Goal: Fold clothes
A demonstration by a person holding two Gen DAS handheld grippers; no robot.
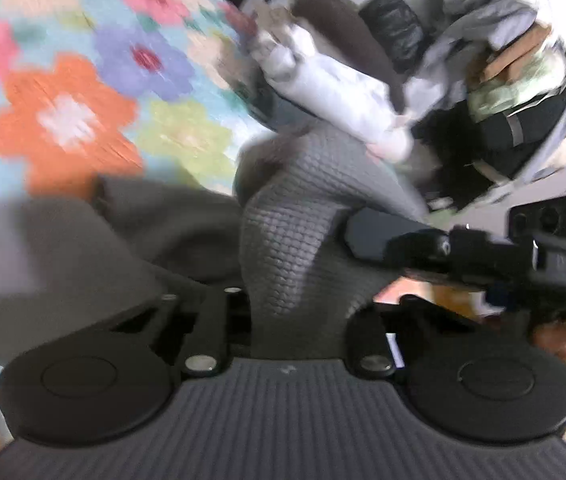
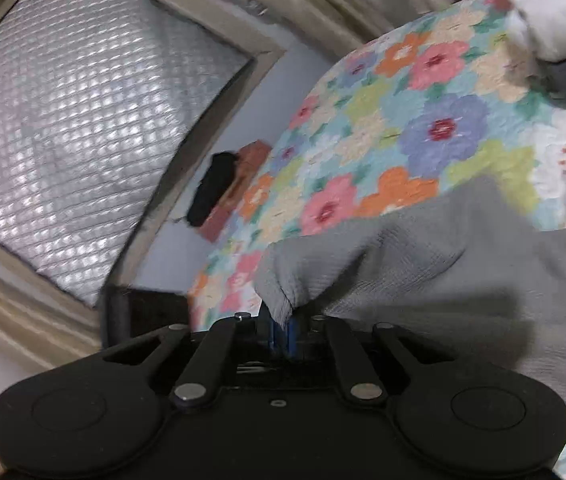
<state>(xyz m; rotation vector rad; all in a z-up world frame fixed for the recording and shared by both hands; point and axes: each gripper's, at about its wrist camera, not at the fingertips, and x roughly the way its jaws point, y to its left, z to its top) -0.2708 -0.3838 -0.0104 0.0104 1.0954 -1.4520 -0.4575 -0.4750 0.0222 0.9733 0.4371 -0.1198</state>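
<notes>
A grey garment is pinched in the closed left claw, its cloth rising straight ahead of the fingers. Its edge is likewise clamped in the closed right claw, the rest spread to that claw's right over a floral bedspread. A clothes pile is seen beyond the left claw.

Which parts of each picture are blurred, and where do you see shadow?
Left wrist view: the floral quilt and clothes pile are motion-blurred, while the grey garment near the left gripper is sharper. Right wrist view: mostly sharper; a shadow lies on the grey garment above the right gripper.
</notes>
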